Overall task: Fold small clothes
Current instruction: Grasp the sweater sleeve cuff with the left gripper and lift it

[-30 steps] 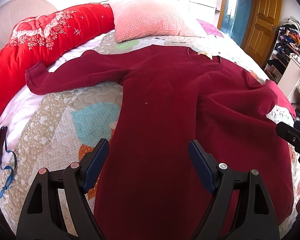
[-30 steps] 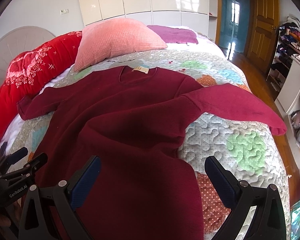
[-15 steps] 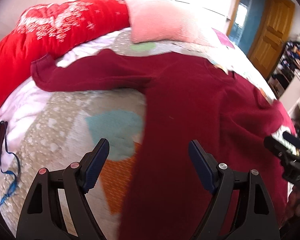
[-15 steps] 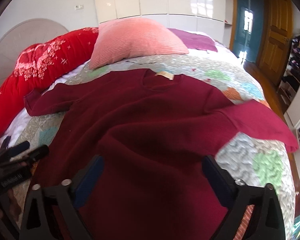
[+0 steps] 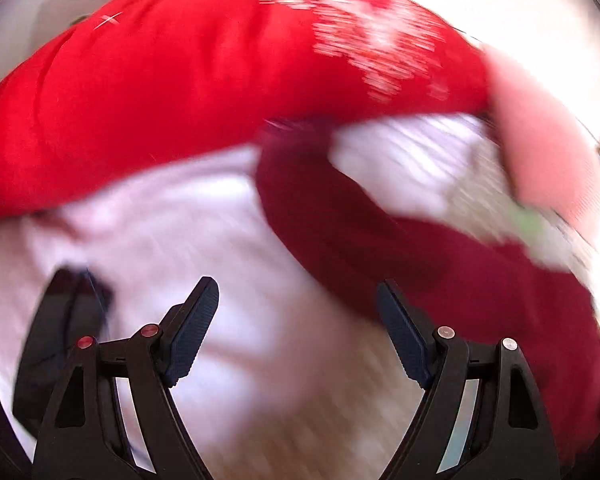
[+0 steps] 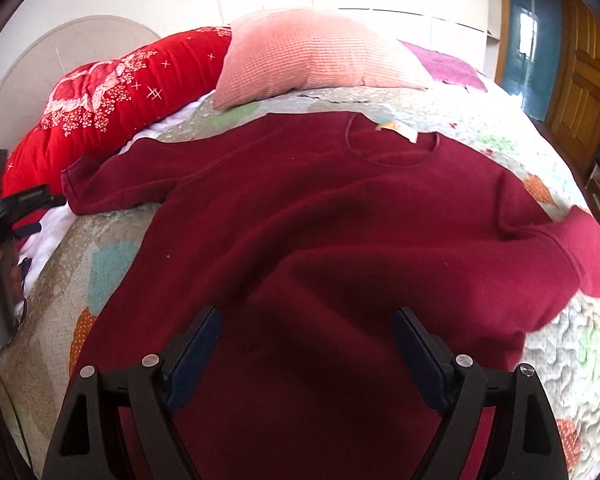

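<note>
Left wrist view, heavily blurred: the left tongs (image 5: 298, 332) stand wide with nothing between the pads, over white bedding near the bed's left edge. Ahead of them lies the left sleeve (image 5: 300, 200) of the maroon sweater (image 5: 480, 280), its cuff up against the red floral quilt (image 5: 180, 92); a pink pillow (image 5: 548, 160) shows at the right.

Right wrist view: the right tongs (image 6: 306, 344) have just been narrowing a little yet remain wide, hovering over the sweater's lower body and gripping nothing. The maroon sweater (image 6: 320, 220) lies spread flat, neckline towards the head of the bed, on the patchwork bedspread (image 6: 572, 340), sleeves out to both sides.

It looks a soft, limp, fairly thick knit, light and not fragile; it will likely sag and drag, so the cuff or shoulder seam seems the sensible hold. No containers are visible.
</note>
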Tool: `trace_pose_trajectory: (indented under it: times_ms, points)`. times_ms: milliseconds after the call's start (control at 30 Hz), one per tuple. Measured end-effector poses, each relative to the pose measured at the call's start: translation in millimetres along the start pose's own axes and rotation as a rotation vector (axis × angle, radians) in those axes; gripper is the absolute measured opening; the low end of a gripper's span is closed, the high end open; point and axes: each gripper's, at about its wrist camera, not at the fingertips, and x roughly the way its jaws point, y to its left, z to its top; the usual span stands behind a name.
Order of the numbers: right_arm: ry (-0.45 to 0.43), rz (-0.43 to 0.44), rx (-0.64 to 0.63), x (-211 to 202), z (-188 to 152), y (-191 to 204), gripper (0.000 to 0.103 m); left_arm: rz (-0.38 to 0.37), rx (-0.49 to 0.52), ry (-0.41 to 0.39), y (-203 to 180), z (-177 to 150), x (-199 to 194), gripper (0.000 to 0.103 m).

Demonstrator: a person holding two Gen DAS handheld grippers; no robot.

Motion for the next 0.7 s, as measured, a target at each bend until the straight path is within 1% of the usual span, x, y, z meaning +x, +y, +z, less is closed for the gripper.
trace_pose_trajectory:
  times_ms: [67, 100, 167, 200, 300, 367, 433, 467, 500, 533, 567, 633, 667, 700]
  points:
    - [0.004, 0.005, -0.004, 3.1, 3.5, 1.6, 0.086, 0.009, -0.030, 0.012, 10.1, 17.5, 17.8, 0.082]
    - [0.004, 0.010, -0.004, 5.4, 5.5, 2.3, 0.086, 0.015, -0.048, 0.009, 13.7, 26.1, 26.7, 0.082]
    - [0.006, 0.018, -0.003, 10.0, 8.3, 3.4, 0.086, 0.022, -0.053, -0.011, 13.9, 33.8, 36.0, 0.082]
    - [0.008, 0.021, -0.003, 12.6, 9.3, 3.9, 0.086, 0.033, -0.047, -0.016, 12.8, 38.6, 43.4, 0.082]
    - [0.015, 0.029, -0.010, 20.6, 11.6, 7.7, 0.086, 0.076, -0.008, 0.006, 6.9, 45.2, 65.6, 0.082]
    - [0.019, 0.024, -0.020, 25.9, 12.8, 9.2, 0.086, 0.073, 0.011, 0.020, 2.5, 45.5, 77.0, 0.081]
    - [0.020, 0.024, -0.019, 28.4, 13.8, 9.0, 0.086, 0.019, 0.023, 0.027, -1.7, 43.5, 84.7, 0.068]
    - [0.018, 0.027, -0.013, 29.1, 14.3, 7.9, 0.086, -0.008, 0.024, 0.026, -2.6, 42.1, 86.2, 0.050]
    - [0.018, 0.029, -0.010, 29.3, 14.3, 7.3, 0.086, -0.035, 0.028, 0.025, -4.0, 41.8, 86.9, 0.037]
    - [0.019, 0.032, -0.006, 28.8, 14.3, 6.9, 0.086, -0.044, 0.038, 0.023, -5.6, 42.1, 85.7, 0.029]
    - [0.020, 0.035, -0.003, 28.2, 14.3, 6.3, 0.086, -0.050, 0.043, 0.024, -8.8, 42.4, 83.6, 0.010]
    - [0.022, 0.043, -0.001, 25.1, 14.3, 5.1, 0.086, -0.099, 0.032, 0.021, -10.4, 44.4, 69.6, 0.009]
    - [0.022, 0.045, -0.002, 23.8, 14.3, 4.3, 0.086, -0.148, 0.029, -0.004, -12.2, 45.3, 52.1, 0.008]
    - [0.019, 0.046, -0.003, 21.2, 14.4, 2.9, 0.086, -0.168, 0.043, -0.028, -14.7, 45.0, 39.0, 0.007]
